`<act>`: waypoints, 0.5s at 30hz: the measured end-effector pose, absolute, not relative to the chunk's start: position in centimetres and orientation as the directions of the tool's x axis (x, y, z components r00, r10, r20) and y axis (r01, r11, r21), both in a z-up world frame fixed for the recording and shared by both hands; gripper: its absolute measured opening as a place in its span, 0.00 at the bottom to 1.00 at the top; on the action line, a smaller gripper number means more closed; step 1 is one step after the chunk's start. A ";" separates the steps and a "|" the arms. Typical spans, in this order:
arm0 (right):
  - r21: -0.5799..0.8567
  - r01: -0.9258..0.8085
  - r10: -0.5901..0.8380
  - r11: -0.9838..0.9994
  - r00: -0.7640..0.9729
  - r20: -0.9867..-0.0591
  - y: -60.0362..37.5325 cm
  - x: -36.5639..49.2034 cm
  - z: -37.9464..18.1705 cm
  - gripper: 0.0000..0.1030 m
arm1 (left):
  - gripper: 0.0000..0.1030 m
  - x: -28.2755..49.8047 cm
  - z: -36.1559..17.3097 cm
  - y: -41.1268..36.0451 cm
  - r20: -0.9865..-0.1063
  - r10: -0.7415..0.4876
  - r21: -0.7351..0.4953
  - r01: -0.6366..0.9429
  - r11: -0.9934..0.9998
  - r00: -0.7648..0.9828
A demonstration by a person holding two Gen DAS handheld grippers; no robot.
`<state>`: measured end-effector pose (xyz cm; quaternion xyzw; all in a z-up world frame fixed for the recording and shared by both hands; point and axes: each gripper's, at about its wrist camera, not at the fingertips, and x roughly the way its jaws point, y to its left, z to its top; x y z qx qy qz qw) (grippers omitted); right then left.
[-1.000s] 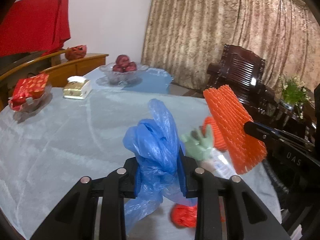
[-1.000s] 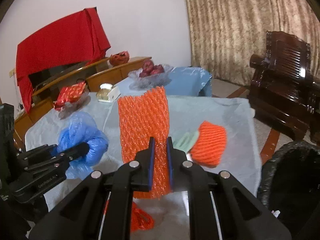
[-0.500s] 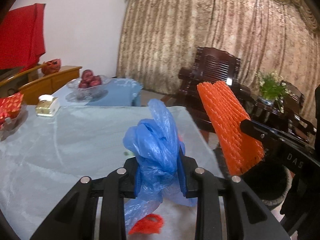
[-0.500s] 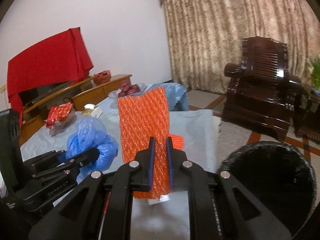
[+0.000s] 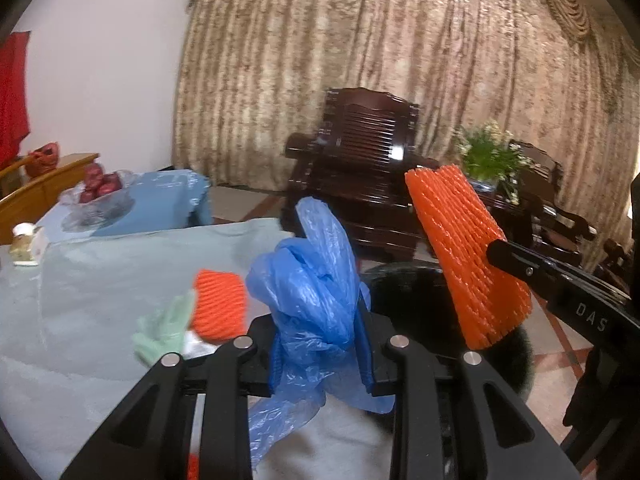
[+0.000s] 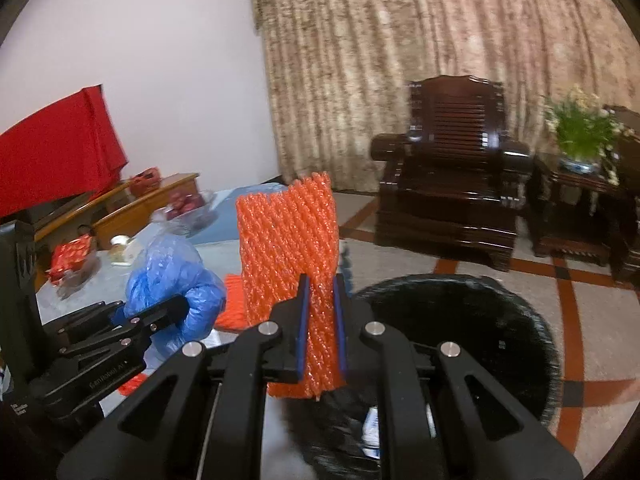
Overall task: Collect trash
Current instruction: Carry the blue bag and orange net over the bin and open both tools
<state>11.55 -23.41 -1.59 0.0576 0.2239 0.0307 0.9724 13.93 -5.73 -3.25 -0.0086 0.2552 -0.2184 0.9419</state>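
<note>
My left gripper (image 5: 320, 344) is shut on a crumpled blue plastic bag (image 5: 312, 292), held above the table's near right edge. My right gripper (image 6: 320, 328) is shut on an orange foam fruit net (image 6: 288, 248), held upright over the rim of a black-lined trash bin (image 6: 480, 320). The bin also shows in the left wrist view (image 5: 412, 300), behind the bag. The net (image 5: 464, 252) and the right gripper show at the right of the left wrist view. A second orange net (image 5: 218, 304) and a pale green wrapper (image 5: 164, 332) lie on the table.
The table has a grey-blue cloth (image 5: 100, 280). At its far end stand a glass fruit bowl (image 5: 96, 196) and a small box (image 5: 24, 244). A dark wooden armchair (image 6: 452, 176) and a side table with a plant (image 6: 580, 128) stand beyond the bin on the tiled floor.
Both grippers have swung right, away from the table's middle and towards the bin. The bin now lies under the orange net. Both loads remain held.
</note>
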 end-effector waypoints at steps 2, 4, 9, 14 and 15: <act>0.124 -0.001 0.055 0.992 0.899 -0.434 -25.1 11.1 -1.8 0.10 | 0.28 14.2 -3.3 -7.5 -0.476 -0.440 -0.127 0.435 0.891 0.762; 0.120 0.026 0.029 0.992 0.898 -0.438 -26.4 10.8 -2.1 0.10 | 0.28 14.6 -3.3 -9.0 -0.477 -0.460 -0.131 0.457 0.880 0.749; 0.116 0.096 -0.032 0.989 0.888 -0.459 -29.6 10.4 -3.4 0.10 | 0.28 15.1 -4.1 -12.7 -0.491 -0.502 -0.137 0.506 0.852 0.713; 0.120 0.153 -0.076 0.981 0.870 -0.487 -32.3 10.2 -5.0 0.10 | 0.28 15.6 -5.1 -15.9 -0.505 -0.525 -0.124 0.545 0.829 0.685; 0.121 0.163 -0.083 0.979 0.866 -0.493 -32.8 10.2 -5.4 0.10 | 0.28 15.8 -5.4 -16.6 -0.510 -0.530 -0.122 0.553 0.824 0.677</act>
